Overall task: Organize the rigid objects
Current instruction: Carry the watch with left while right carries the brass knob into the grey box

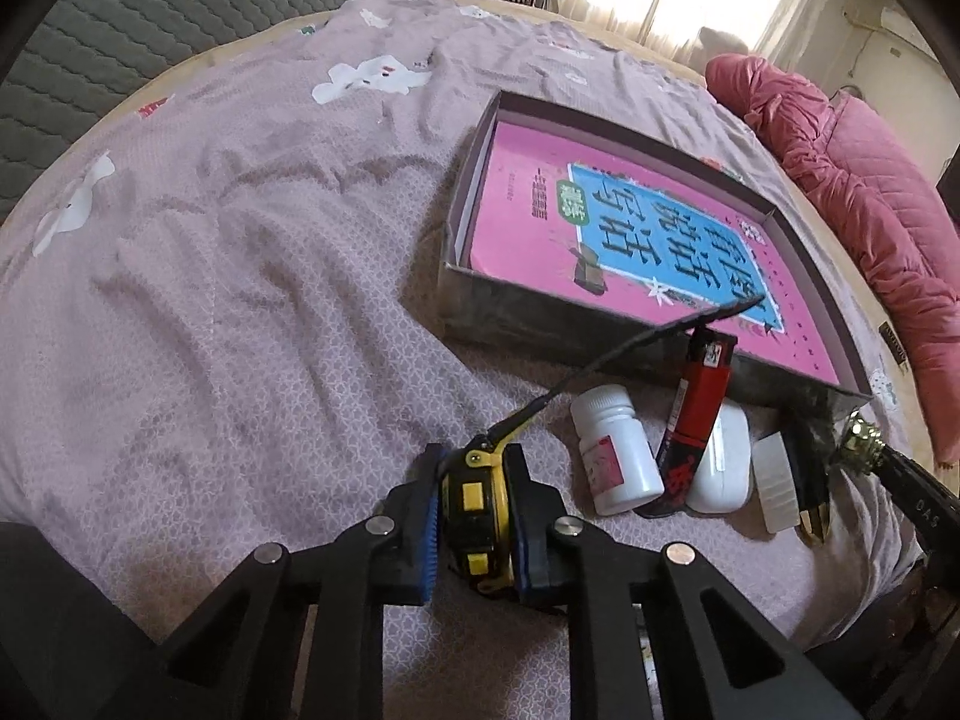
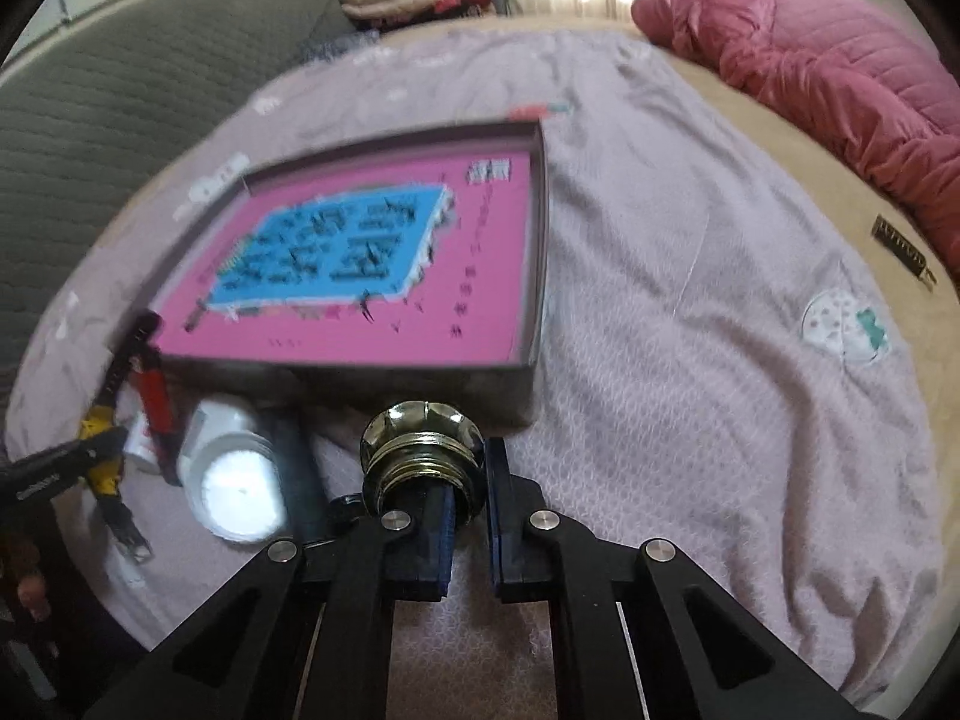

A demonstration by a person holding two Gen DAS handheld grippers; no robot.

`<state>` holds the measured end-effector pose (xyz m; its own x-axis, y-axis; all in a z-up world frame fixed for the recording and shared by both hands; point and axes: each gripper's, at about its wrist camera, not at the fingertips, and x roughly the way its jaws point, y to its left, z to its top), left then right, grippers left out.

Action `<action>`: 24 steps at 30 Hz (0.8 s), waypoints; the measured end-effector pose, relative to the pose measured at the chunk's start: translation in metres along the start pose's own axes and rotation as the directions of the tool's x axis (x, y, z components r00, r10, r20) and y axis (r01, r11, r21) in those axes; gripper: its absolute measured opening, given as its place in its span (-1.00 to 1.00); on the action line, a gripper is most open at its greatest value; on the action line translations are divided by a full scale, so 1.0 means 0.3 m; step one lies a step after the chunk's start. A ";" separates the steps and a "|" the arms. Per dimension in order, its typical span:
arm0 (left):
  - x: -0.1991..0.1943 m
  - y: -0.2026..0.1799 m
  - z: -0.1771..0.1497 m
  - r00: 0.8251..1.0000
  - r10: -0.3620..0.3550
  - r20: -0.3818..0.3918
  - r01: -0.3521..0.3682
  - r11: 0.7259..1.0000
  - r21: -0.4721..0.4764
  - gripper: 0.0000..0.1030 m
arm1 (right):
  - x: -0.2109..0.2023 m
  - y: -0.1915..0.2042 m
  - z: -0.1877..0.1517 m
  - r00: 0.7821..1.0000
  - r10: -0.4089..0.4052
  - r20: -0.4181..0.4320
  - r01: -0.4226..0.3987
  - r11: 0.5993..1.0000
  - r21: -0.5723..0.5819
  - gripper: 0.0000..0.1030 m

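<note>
- The left gripper (image 1: pixel 474 516) is clamped on a yellow-and-black tape measure (image 1: pixel 474 495), its blue pads pressed against both flat sides; the tape's black strap (image 1: pixel 630 339) trails toward 1 o'clock and crosses the near wall of the box.
- A shallow dark box (image 1: pixel 540 324) lies on the mauve bedspread (image 1: pixel 240 300) at 1 o'clock in the left wrist view, with a pink book (image 1: pixel 630 228) with a blue title panel flat inside it.
- Just outside the box's near wall, at 3 o'clock from the tape measure, lies a cluster: a white pill bottle (image 1: pixel 618 450) on its side, a red-and-black lighter (image 1: pixel 699 402) leaning over a white earbud case (image 1: pixel 723 462), then a white block (image 1: pixel 774 480) beside a dark plug (image 1: pixel 810 480).
- The right gripper (image 2: pixel 465 516) is closed on a brass-and-glass knob (image 2: pixel 423 441), gripping its stem, with the faceted head at 12 o'clock just short of the box's near wall (image 2: pixel 420 381).
- In the right wrist view, which is blurred, the white bottle (image 2: pixel 234 480) sits at 9 o'clock from the knob.
- A pink quilted duvet (image 2: pixel 810 66) is bunched at 2 o'clock, well apart from the box.
</note>
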<state>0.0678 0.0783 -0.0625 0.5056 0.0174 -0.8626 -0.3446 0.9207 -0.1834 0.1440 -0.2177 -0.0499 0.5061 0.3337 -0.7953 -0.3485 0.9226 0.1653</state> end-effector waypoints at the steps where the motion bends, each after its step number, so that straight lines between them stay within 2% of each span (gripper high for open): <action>1: -0.004 0.001 0.002 1.000 -0.002 0.004 0.002 1.000 -0.001 -0.65 | -0.017 0.003 0.001 1.000 0.011 0.019 -0.011 1.000 -0.003 -0.83; 5: -0.028 0.007 0.008 1.000 -0.003 0.031 0.003 1.000 -0.002 -0.66 | -0.064 0.014 0.007 0.996 0.043 0.073 -0.042 0.999 -0.014 -0.83; 13: -0.097 0.012 0.017 0.994 -0.012 0.105 0.012 1.000 0.002 -0.67 | -0.088 0.027 0.013 0.993 0.058 0.103 -0.056 0.998 -0.022 -0.83; 19: -0.154 0.004 0.025 0.983 -0.019 0.182 0.016 1.000 0.015 -0.67 | -0.108 0.024 0.015 0.990 0.059 0.128 -0.057 0.998 -0.015 -0.83; 24: -0.179 -0.002 0.038 0.976 -0.044 0.215 0.041 0.999 0.019 -0.67 | -0.129 0.021 0.021 0.986 0.056 0.160 -0.055 0.998 -0.014 -0.83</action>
<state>0.0499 0.0811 -0.0108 0.6784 0.0599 -0.7322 -0.3082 0.9279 -0.2097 0.1273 -0.2236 -0.0145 0.6054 0.4117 -0.6812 -0.3866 0.9002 0.2005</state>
